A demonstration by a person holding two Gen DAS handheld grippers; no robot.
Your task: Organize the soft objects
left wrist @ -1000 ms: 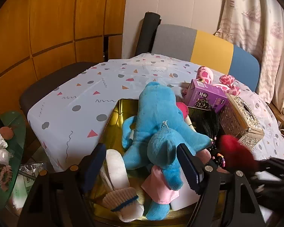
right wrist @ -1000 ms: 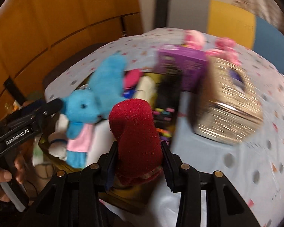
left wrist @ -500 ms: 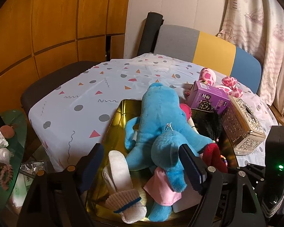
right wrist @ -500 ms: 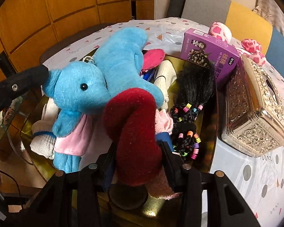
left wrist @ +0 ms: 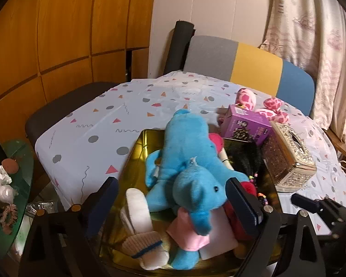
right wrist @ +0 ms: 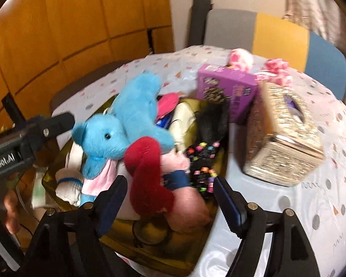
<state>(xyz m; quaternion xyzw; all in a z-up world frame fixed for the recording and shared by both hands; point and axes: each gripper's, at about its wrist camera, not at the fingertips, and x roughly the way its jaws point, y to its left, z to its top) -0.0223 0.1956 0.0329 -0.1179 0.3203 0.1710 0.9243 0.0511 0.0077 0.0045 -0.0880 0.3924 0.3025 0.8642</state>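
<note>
dark red and fuzzy, the red sock (right wrist: 147,173) lies in the gold tray (right wrist: 186,256) just ahead of the right tongs (right wrist: 170,198), against the blue elephant (right wrist: 124,124). those jaws have just been opening and now stand wide, clear of the sock they clamped a moment ago. the placing step looks done; next comes backing off for another soft thing. the left tongs (left wrist: 173,203) gape too, wider than before, elephant between but unpressed.
</note>
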